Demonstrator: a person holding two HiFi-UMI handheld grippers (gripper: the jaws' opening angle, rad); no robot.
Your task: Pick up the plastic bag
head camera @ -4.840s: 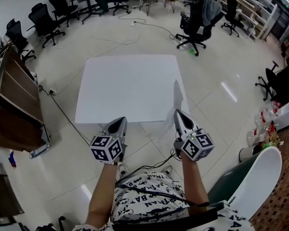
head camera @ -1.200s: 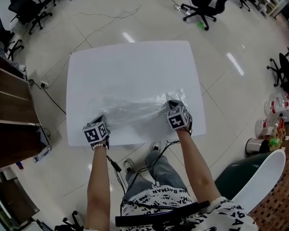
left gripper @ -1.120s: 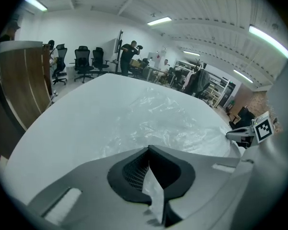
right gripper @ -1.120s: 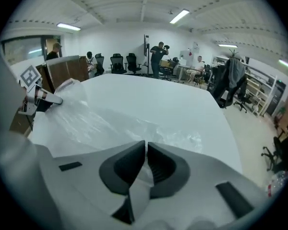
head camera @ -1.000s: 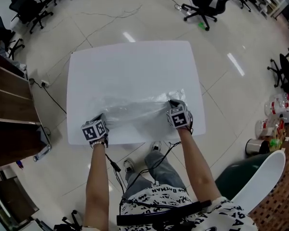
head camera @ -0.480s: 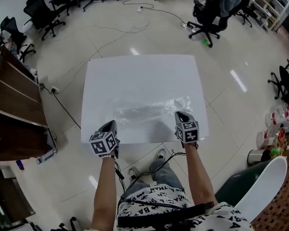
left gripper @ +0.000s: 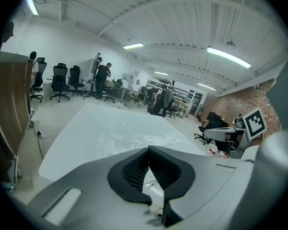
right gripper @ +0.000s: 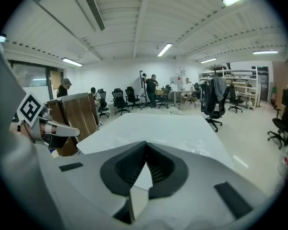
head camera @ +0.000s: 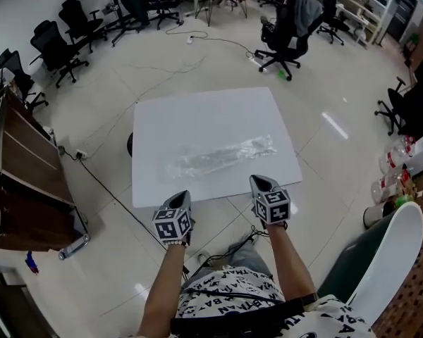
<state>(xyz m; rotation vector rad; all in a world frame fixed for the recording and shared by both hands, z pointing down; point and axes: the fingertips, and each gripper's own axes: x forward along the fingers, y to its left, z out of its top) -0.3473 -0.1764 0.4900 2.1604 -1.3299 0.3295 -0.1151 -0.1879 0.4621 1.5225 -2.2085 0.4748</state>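
Tongs first: the left gripper [head camera: 182,194] has its jaws pressed together at the tips with nothing between them, and the right gripper [head camera: 259,180] has just closed the last bit and is likewise empty. Its own view shows only bare tabletop past the meeting tips. Both hang low in the head view, over the floor just short of the near edge of the white table [head camera: 162,111], left and right of centre. Beyond that edge, the clear plastic bag [head camera: 218,155] lies flat and crumpled in the near half of the tabletop. It is a long strip running from lower left to upper right, apart from both grippers. It looks very light, limp and slick, so it should sag and slide rather than hold a shape. Raised wrinkles or the bunched right end seem the best places to pinch, since a flat film gives closed tips little to catch. Taking both ends would probably keep it from drooping. The tabletop around the bag is bare, which leaves room to drag it toward the near edge. Farther out, a wooden desk [head camera: 21,174] stands at the left and a floor cable [head camera: 106,189] runs past the lower-left table corner. Office chairs [head camera: 285,27] at the top stand well apart.
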